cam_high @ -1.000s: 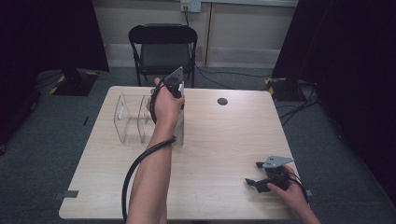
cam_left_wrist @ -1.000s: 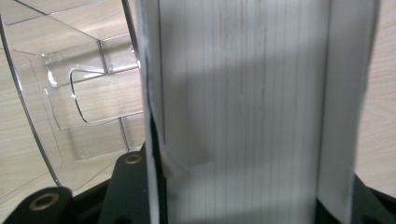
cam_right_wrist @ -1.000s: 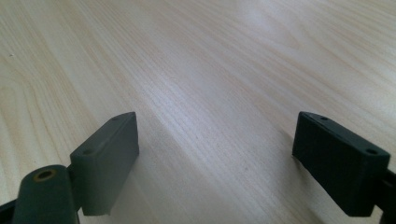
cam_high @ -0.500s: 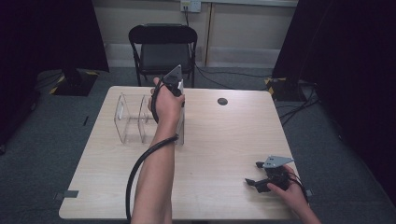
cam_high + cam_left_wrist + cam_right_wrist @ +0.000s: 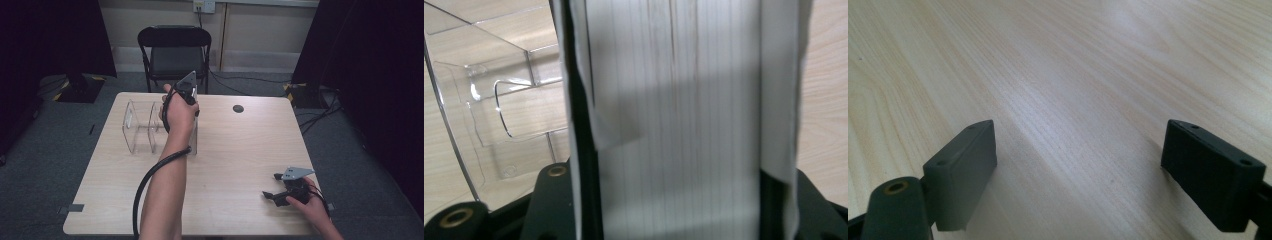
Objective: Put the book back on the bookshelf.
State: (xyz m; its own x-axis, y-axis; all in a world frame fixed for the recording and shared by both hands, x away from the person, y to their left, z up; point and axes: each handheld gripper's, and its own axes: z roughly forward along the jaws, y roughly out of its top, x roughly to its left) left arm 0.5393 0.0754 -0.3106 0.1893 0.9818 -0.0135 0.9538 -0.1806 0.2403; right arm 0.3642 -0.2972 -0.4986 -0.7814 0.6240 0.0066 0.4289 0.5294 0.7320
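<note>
1. The right gripper (image 5: 270,197) sits nearest the person, low over the tabletop (image 5: 240,160). Its fingers (image 5: 965,165) are spread wide. Nothing but bare wood lies between them. Judgement: this gripper is parked clear of the work, so it does not obstruct the other hand.
2. Farther out, the left gripper (image 5: 186,92) points downward and holds a thick book (image 5: 679,120) upright.
   - The book's page block fills the gap between the fingers (image 5: 579,150).
   - Its covers lie against the fingers on both sides.
   - The fingers have just been opening slightly, with the book between them. Judgement: the pinch is being eased so the book can settle under its own weight.
3. Just beside the fingers, on the side away from the right gripper, stands a clear acrylic file rack (image 5: 499,115) with upright dividers. Judgement: the book is held vertical, cover parallel to the dividers, so it can stand at the rack's end wall.
4. Beyond the fingers, past the tabletop's far edge, stands a black folding chair (image 5: 174,55).
</note>
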